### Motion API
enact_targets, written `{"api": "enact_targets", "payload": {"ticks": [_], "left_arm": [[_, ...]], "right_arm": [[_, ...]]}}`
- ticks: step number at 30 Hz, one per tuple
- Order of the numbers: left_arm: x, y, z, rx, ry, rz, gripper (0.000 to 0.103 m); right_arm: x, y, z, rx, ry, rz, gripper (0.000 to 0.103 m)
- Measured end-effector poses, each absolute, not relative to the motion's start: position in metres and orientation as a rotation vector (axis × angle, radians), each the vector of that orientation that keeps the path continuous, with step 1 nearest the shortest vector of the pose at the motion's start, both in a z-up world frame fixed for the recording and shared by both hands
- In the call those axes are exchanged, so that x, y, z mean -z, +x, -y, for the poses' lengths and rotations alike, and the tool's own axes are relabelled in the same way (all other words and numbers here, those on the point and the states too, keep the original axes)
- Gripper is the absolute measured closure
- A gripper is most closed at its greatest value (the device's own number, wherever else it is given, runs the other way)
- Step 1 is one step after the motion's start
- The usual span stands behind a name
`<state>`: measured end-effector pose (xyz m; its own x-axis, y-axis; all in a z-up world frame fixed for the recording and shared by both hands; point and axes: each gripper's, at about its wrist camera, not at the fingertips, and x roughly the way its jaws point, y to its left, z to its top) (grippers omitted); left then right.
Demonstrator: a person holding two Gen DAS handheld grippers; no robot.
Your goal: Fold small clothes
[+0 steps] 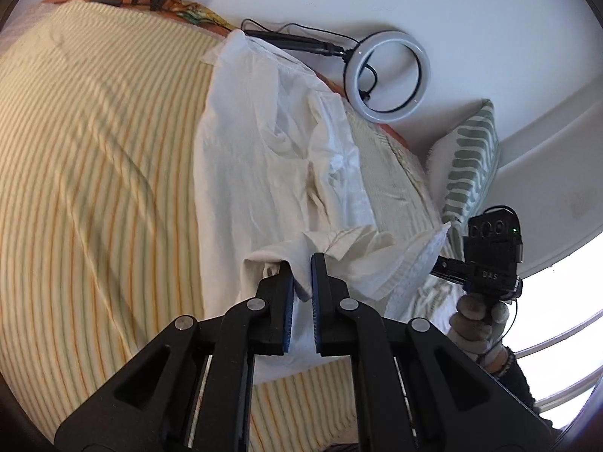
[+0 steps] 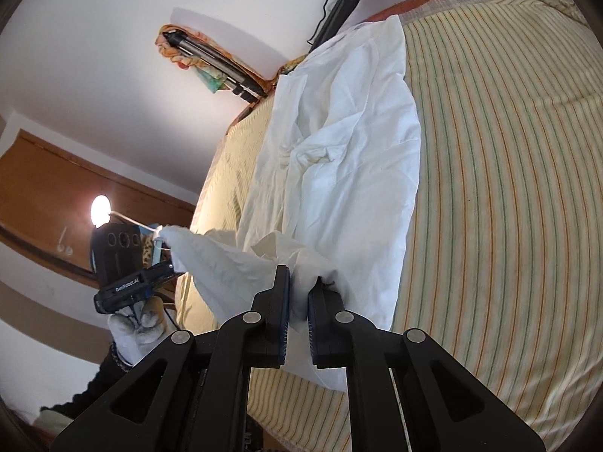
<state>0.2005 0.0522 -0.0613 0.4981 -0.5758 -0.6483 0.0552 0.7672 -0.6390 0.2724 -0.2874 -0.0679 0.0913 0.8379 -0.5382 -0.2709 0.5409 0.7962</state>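
Tongs, left (image 1: pixel 302 263) and right (image 2: pixel 299 278), each pinch crumpled white garment (image 1: pixel 264 143) over striped sheet (image 1: pixel 94 150).

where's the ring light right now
In the left wrist view the ring light sits at upper right, against the white wall just past the far edge of the striped bed, beyond the white garment.

I count one crumpled white cotton garment (image 1: pixel 264 143) on one yellow-and-green striped bedsheet (image 1: pixel 94 150), one round white ring light (image 1: pixel 392 75), one green-and-white patterned cushion (image 1: pixel 471 165), and two black two-finger grippers, left (image 1: pixel 302 263) and right (image 2: pixel 303 282).
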Motion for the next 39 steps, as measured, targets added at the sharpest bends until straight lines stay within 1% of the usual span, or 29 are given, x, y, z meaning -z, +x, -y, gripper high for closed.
{"api": "enact_targets", "payload": {"ticks": [1,2,3,4,5,6,7,11,16,19,21,22,23,24,27,29,31,34,36,37,38,39], "left_arm": [[0.062,0.204,-0.053,0.397,-0.598,-0.983,0.091],[0.062,0.207,-0.055,0.387,-0.603,-0.978,0.080],[0.061,0.209,-0.057,0.376,-0.614,-0.967,0.067],[0.060,0.210,-0.060,0.370,-0.628,-0.951,0.063],[0.059,0.212,-0.064,0.369,-0.644,-0.933,0.061],[0.057,0.215,-0.067,0.366,-0.647,-0.926,0.061],[0.054,0.216,-0.069,0.355,-0.633,-0.917,0.061],[0.051,0.210,-0.075,0.335,-0.568,-0.895,0.061],[0.070,0.203,-0.068,0.323,-0.503,-0.951,0.061],[0.080,0.207,-0.063,0.321,-0.497,-0.977,0.061],[0.083,0.210,-0.058,0.334,-0.487,-0.980,0.061],[0.083,0.212,-0.055,0.339,-0.480,-0.974,0.065],[0.084,0.212,-0.053,0.346,-0.471,-0.972,0.084],[0.084,0.213,-0.051,0.356,-0.458,-0.975,0.100],[0.078,0.211,-0.054,0.425,-0.504,-0.945,0.102],[0.073,0.210,-0.060,0.475,-0.539,-0.904,0.102],[0.075,0.214,-0.066,0.464,-0.540,-0.889,0.102],[0.090,0.223,-0.074,0.401,-0.569,-0.942,0.102],[0.095,0.222,-0.078,0.389,-0.592,-0.961,0.102],[0.093,0.221,-0.078,0.383,-0.578,-0.966,0.100],[0.089,0.219,-0.077,0.378,-0.557,-0.971,0.090],[0.085,0.216,-0.077,0.380,-0.545,-0.965,0.075]], "right_arm": [[0.070,0.275,0.288,-0.890,0.589,-1.215,0.092],[0.072,0.278,0.289,-0.880,0.597,-1.223,0.090],[0.074,0.281,0.291,-0.884,0.614,-1.233,0.088],[0.075,0.283,0.293,-0.893,0.636,-1.236,0.077],[0.075,0.285,0.297,-0.903,0.654,-1.231,0.059],[0.074,0.286,0.301,-0.903,0.664,-1.219,0.054],[0.071,0.286,0.306,-0.891,0.662,-1.191,0.054],[0.057,0.271,0.327,-0.834,0.563,-1.081,0.054],[0.065,0.251,0.324,-0.789,0.443,-1.094,0.054],[0.071,0.253,0.311,-0.780,0.404,-1.102,0.058],[0.074,0.257,0.299,-0.789,0.371,-1.102,0.065],[0.075,0.258,0.292,-0.785,0.331,-1.097,0.076],[0.076,0.258,0.288,-0.789,0.308,-1.095,0.088],[0.076,0.258,0.286,-0.800,0.302,-1.093,0.090],[0.073,0.258,0.296,-0.904,0.417,-1.049,0.091],[0.074,0.261,0.307,-0.953,0.497,-1.013,0.092],[0.084,0.267,0.311,-0.925,0.508,-1.037,0.092],[0.105,0.277,0.308,-0.887,0.505,-1.130,0.092],[0.108,0.278,0.303,-0.864,0.467,-1.156,0.087],[0.106,0.277,0.302,-0.856,0.451,-1.159,0.087],[0.103,0.275,0.301,-0.851,0.431,-1.152,0.087],[0.100,0.274,0.299,-0.838,0.403,-1.147,0.087]]}}
